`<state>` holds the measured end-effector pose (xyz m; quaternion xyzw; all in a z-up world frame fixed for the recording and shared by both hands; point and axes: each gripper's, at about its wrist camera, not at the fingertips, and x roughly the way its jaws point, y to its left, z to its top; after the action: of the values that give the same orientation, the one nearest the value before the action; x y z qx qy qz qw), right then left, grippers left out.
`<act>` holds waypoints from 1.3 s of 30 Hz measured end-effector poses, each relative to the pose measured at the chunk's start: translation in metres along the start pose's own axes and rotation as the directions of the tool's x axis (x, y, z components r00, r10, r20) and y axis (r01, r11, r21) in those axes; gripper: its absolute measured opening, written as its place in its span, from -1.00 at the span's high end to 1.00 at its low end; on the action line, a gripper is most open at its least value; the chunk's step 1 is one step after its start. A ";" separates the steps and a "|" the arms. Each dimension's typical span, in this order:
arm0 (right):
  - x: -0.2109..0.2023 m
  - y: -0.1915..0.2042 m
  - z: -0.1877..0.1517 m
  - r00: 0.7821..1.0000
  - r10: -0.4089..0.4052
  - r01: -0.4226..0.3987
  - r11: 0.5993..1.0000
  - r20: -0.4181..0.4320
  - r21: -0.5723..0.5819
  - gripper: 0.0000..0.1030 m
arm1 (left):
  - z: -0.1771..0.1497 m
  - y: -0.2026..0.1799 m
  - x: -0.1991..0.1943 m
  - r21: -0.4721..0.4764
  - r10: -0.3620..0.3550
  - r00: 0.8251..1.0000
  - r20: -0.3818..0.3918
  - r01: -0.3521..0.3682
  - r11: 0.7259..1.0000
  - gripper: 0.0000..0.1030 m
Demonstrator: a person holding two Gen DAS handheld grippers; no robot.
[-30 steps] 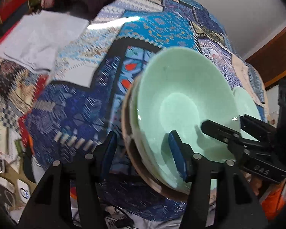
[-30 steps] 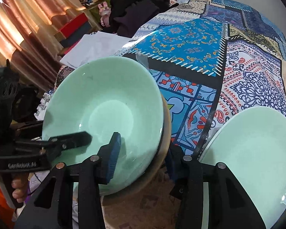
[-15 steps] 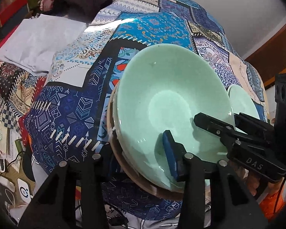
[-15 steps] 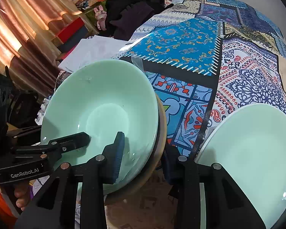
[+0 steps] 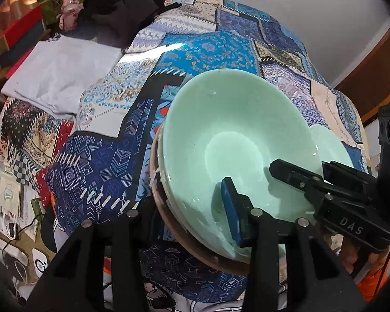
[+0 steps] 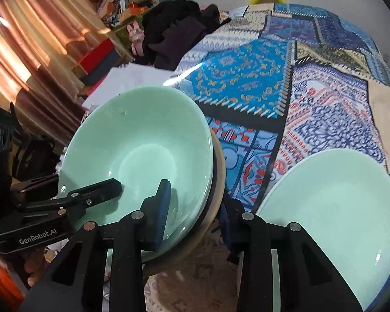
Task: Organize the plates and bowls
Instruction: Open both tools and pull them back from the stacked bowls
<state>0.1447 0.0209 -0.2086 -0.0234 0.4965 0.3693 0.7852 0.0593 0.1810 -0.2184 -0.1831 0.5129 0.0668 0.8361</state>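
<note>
- Stack of dishes point(image 5: 236, 156): pale green bowl on top, another green rim under it, brown wooden plate at the bottom; sits at the near edge of the patterned tablecloth point(image 5: 210, 52), tilted toward the cameras and, by my reading, lifted off the cloth at the near side.
- Left gripper point(image 5: 187, 208): jaws have just been closing; now pinched over the stack's near left rim, blue pad inside the bowl, other finger hidden beneath the wooden plate.
- Right gripper point(image 6: 195, 213): jaws have likewise just narrowed; clamped across the right rim, one pad in the bowl, the other under the plate's edge.
- Reason for hold: two grips on opposite sides share the weight and likely keep the nested pieces from sliding apart while carried.
- Second green plate point(image 6: 332, 218): lies flat on the cloth just right of the stack, apart from it; a probable partner for sorting.
- Open room: broad bare cloth beyond the stack; folded white cloth point(image 5: 62, 70) and dark clothing point(image 5: 122, 13) well away at the far left.
- Edges: table's near edge runs below the stack, with clutter on the floor beneath; a slip there would drop the dishes.
</note>
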 end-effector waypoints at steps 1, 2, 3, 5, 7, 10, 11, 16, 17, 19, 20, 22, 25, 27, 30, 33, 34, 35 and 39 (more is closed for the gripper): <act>-0.005 -0.001 0.001 1.000 -0.001 0.001 1.000 0.012 0.003 0.39 | 0.001 -0.002 -0.003 0.005 -0.002 1.000 0.007 0.002 1.000 0.18; -0.008 -0.002 0.001 1.000 -0.002 0.002 1.000 0.019 0.004 0.39 | 0.002 -0.005 -0.006 0.011 -0.004 1.000 0.016 0.004 1.000 0.18; -0.012 -0.003 0.002 1.000 -0.003 0.002 1.000 0.031 0.008 0.39 | 0.004 -0.008 -0.009 0.016 -0.005 1.000 0.023 0.005 1.000 0.18; -0.020 -0.005 0.004 0.999 -0.005 0.005 1.000 0.048 0.014 0.39 | 0.007 -0.015 -0.015 0.032 -0.007 0.999 0.040 0.006 0.999 0.18; -0.029 -0.008 0.004 0.998 -0.012 0.011 1.000 0.066 0.017 0.39 | 0.009 -0.021 -0.020 0.043 -0.012 0.999 0.051 0.010 0.999 0.18; -0.041 -0.013 0.005 0.995 -0.028 0.026 0.999 0.091 0.025 0.39 | 0.013 -0.031 -0.027 0.061 -0.020 0.998 0.066 0.016 0.998 0.18; -0.046 -0.015 0.005 0.995 -0.033 0.030 0.999 0.099 0.030 0.40 | 0.014 -0.035 -0.029 0.067 -0.023 0.997 0.070 0.018 0.998 0.18; -0.064 -0.027 0.001 0.990 -0.060 0.053 0.997 0.127 0.059 0.39 | 0.018 -0.057 -0.035 0.104 -0.040 0.996 0.086 0.031 0.994 0.18; -0.068 -0.031 0.000 0.989 -0.066 0.057 0.996 0.132 0.066 0.39 | 0.019 -0.062 -0.036 0.111 -0.045 0.995 0.088 0.035 0.993 0.18; -0.074 -0.036 -0.002 0.987 -0.079 0.069 0.995 0.143 0.078 0.39 | 0.020 -0.071 -0.037 0.128 -0.055 0.995 0.089 0.043 0.991 0.18; -0.078 -0.040 -0.004 0.985 -0.089 0.077 0.993 0.148 0.087 0.39 | 0.020 -0.076 -0.038 0.136 -0.060 0.994 0.089 0.047 0.990 0.18; -0.082 -0.046 -0.006 0.983 -0.097 0.082 0.991 0.153 0.101 0.39 | 0.021 -0.085 -0.037 0.150 -0.071 0.994 0.087 0.057 0.987 0.18; -0.090 -0.055 -0.012 0.981 -0.116 0.097 0.988 0.158 0.123 0.40 | 0.021 -0.098 -0.034 0.167 -0.087 0.993 0.081 0.073 0.983 0.18; -0.095 -0.060 -0.016 0.979 -0.127 0.105 0.985 0.161 0.135 0.39 | 0.021 -0.107 -0.032 0.181 -0.095 0.993 0.076 0.080 0.980 0.18; -0.101 -0.069 -0.021 0.976 -0.144 0.119 0.981 0.164 0.155 0.39 | 0.020 -0.120 -0.027 0.204 -0.107 0.992 0.061 0.092 0.975 0.18; -0.106 -0.079 -0.024 0.974 -0.158 0.129 0.976 0.164 0.174 0.39 | 0.019 -0.133 -0.020 0.227 -0.119 0.992 0.043 0.107 0.968 0.18; -0.106 -0.082 -0.025 0.973 -0.162 0.132 0.975 0.163 0.179 0.39 | 0.018 -0.136 -0.018 0.230 -0.124 0.992 0.036 0.112 0.967 0.18; -0.107 -0.084 -0.026 0.973 -0.167 0.137 0.973 0.162 0.184 0.39 | 0.018 -0.140 -0.016 0.234 -0.128 0.991 0.029 0.118 0.965 0.18; -0.108 -0.096 -0.033 0.973 -0.178 0.145 0.968 0.150 0.206 0.39 | 0.015 -0.153 -0.006 0.254 -0.135 0.991 0.007 0.129 0.959 0.18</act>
<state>0.1525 -0.1219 -0.1710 0.0435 0.4590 0.2545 0.8501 0.1150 0.0461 -0.1705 -0.1079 0.4935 -0.0529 0.8614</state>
